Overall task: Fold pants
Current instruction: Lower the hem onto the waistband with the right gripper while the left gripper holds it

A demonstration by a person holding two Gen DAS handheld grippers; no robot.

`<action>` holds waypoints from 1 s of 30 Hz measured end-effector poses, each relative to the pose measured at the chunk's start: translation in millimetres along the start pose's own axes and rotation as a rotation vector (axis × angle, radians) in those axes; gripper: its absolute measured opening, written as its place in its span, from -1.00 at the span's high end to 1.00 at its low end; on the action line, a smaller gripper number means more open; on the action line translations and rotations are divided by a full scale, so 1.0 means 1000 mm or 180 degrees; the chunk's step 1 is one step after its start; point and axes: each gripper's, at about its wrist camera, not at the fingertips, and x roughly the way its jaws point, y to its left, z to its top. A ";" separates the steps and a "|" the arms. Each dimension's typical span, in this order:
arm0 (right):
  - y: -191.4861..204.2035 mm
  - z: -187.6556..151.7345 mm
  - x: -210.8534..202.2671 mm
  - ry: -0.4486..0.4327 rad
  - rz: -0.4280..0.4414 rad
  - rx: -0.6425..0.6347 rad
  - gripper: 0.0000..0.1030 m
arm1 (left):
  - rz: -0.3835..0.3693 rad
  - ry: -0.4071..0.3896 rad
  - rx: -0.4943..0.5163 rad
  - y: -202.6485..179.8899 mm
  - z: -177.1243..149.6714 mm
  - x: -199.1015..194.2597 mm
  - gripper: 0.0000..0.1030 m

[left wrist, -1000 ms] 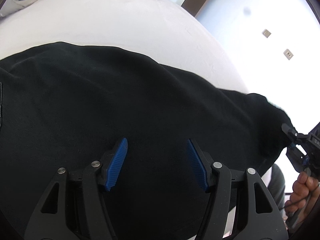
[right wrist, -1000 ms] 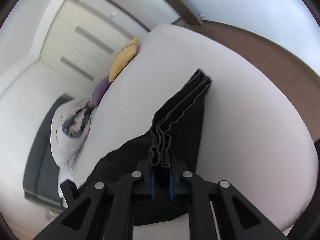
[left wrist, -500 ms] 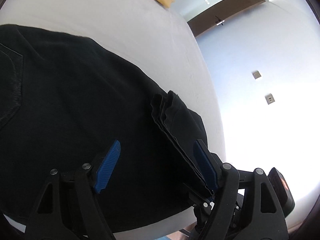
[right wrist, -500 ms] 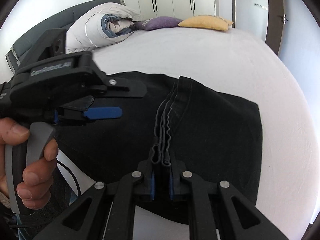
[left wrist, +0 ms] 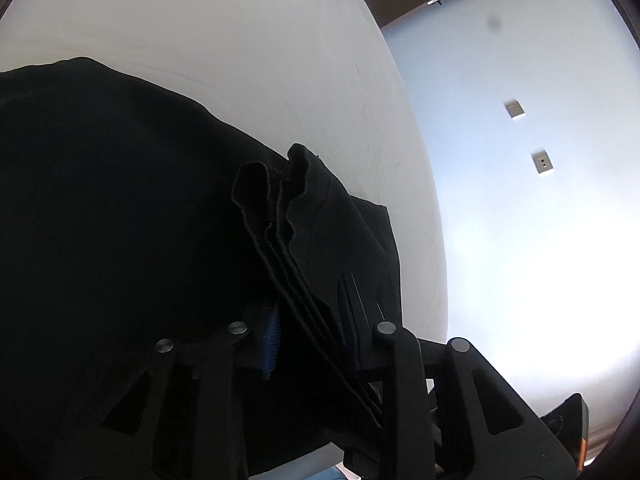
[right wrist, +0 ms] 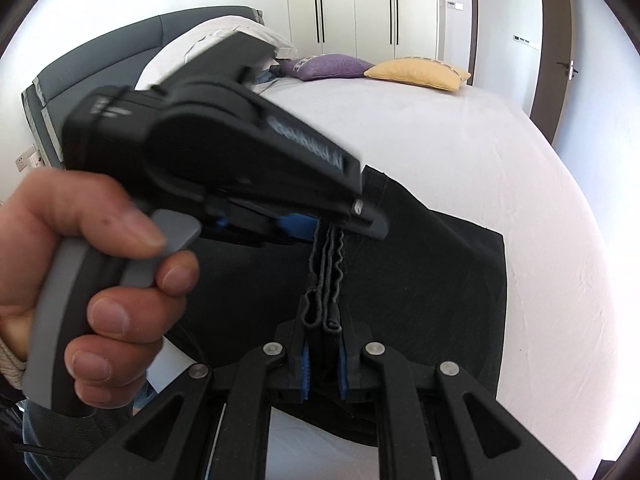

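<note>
Black pants [left wrist: 120, 208] lie folded on a white bed [left wrist: 240, 52]; they also show in the right wrist view [right wrist: 432, 280]. My right gripper [right wrist: 323, 360] is shut on the stacked hem edges [right wrist: 324, 280] near the bed's front edge. My left gripper [left wrist: 310, 328] has closed around the same stacked hems [left wrist: 280, 216], a short way along from the right one. In the right wrist view the left gripper [right wrist: 320, 228] sits just beyond my fingers, held by a hand [right wrist: 100, 264].
A purple cushion [right wrist: 324, 66], a yellow cushion [right wrist: 416, 74] and a rolled duvet [right wrist: 224, 36] lie at the head of the bed. Wardrobe doors [right wrist: 360, 4] and a dark door [right wrist: 556, 40] stand behind. The wall [left wrist: 520, 140] is to the right.
My left gripper has moved onto the stacked hems and closed from wide open. The right gripper has kept its hold and the hems have come nearer the waist end.
</note>
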 end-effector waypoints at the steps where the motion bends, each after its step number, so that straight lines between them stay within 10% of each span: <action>1: 0.002 -0.002 -0.001 0.0003 0.0006 -0.0003 0.77 | 0.0017 -0.0002 0.0039 0.000 0.003 -0.003 0.68; 21: 0.092 0.058 0.068 0.0161 0.0583 -0.0378 0.77 | 0.0558 -0.0121 0.0242 0.094 0.026 -0.095 0.88; 30: 0.115 0.072 0.115 0.0419 0.0643 -0.0375 0.76 | 0.0734 -0.0069 0.0205 0.124 0.044 -0.079 0.88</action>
